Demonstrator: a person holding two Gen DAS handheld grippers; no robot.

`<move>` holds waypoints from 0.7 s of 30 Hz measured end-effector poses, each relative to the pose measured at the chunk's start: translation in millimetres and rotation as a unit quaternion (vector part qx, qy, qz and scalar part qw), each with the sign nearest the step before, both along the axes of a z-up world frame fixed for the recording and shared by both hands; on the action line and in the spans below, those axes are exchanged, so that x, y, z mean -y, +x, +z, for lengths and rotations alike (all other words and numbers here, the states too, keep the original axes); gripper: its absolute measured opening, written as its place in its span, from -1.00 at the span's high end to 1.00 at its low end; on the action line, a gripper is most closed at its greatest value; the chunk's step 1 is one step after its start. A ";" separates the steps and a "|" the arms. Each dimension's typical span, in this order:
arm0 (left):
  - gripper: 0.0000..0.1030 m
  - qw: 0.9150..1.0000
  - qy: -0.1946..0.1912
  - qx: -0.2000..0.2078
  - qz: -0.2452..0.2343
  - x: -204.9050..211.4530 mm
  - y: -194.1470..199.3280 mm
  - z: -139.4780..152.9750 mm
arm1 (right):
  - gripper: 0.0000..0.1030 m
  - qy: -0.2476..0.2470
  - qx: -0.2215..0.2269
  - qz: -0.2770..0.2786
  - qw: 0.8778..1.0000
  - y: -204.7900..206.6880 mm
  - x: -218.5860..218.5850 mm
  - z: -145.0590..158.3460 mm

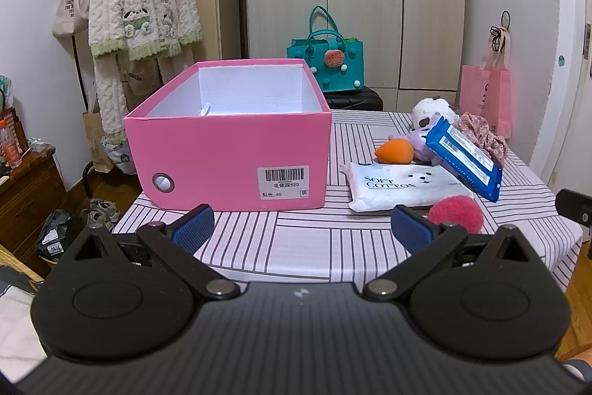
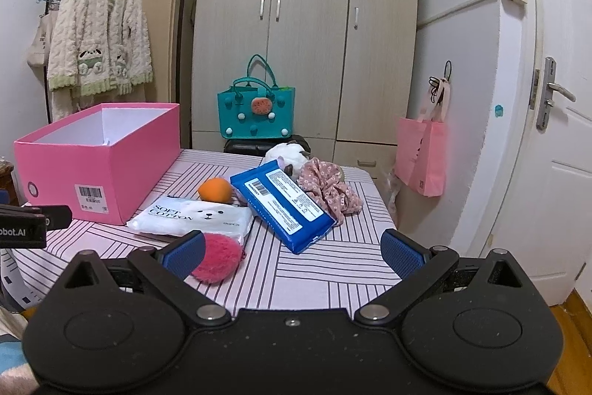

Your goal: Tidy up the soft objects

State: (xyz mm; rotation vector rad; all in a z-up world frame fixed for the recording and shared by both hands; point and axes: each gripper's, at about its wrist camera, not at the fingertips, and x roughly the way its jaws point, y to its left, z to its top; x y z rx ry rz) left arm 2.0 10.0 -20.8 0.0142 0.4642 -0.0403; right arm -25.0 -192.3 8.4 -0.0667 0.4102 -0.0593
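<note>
purple plush [image 1: 421, 141]: mostly hidden behind blue pack [image 1: 464, 160] | pink box [image 1: 229, 150] floor: unseen behind front wall

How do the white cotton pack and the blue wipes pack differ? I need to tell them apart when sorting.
The white cotton pack lies flat on the tablecloth; the blue wipes pack is tilted, its far end propped on the plush toys behind. The white pack shows a bear face and "SOFT COTTON"; the blue pack shows a white label with a barcode. Both are soft plastic packs outside the pink box.
</note>
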 end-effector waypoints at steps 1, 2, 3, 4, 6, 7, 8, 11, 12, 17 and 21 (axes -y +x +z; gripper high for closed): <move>-1.00 1.000 -0.001 -0.002 -0.003 -0.4 0.0 0.6 | -0.98 0.002 0.003 0.003 1.000 -0.1 1.8 1.5; -1.00 1.000 -0.004 -0.003 -0.007 -0.8 -0.3 2.0 | -0.98 0.002 0.009 0.008 1.000 -0.2 4.9 4.1; -1.00 1.000 -0.009 -0.005 -0.012 -1.4 -0.1 4.9 | -0.98 0.001 0.015 0.011 1.000 -0.4 7.8 7.1; -1.00 1.000 -0.016 -0.008 -0.018 -1.5 0.4 7.5 | -0.99 0.000 0.023 0.013 1.000 -0.8 11.5 10.5; -1.00 0.999 -0.033 -0.016 -0.033 -1.5 3.6 11.9 | -0.99 0.003 0.031 0.023 0.999 0.3 19.4 16.1; -1.00 0.998 -0.042 -0.019 -0.042 -0.2 5.5 13.9 | -0.99 0.008 0.029 0.034 0.999 3.1 25.1 18.9; -1.00 0.997 -0.049 -0.021 -0.052 2.0 7.4 14.9 | -0.99 0.014 0.023 0.045 0.999 6.7 29.8 20.7; -1.00 0.995 -0.049 -0.029 -0.083 16.0 13.9 13.4 | -0.99 0.042 0.006 0.087 0.995 18.8 46.9 23.3; -1.00 0.994 -0.048 -0.033 -0.095 21.4 16.2 12.4 | -0.99 0.053 0.003 0.097 0.994 22.7 52.1 23.1; -0.98 0.987 -0.051 -0.047 -0.145 48.4 33.6 1.7 | -0.98 0.078 -0.008 0.125 0.989 41.1 70.5 16.1; -0.98 0.981 -0.073 -0.063 -0.169 64.0 51.5 -7.3 | -0.98 0.081 -0.030 0.127 0.988 60.0 82.7 10.6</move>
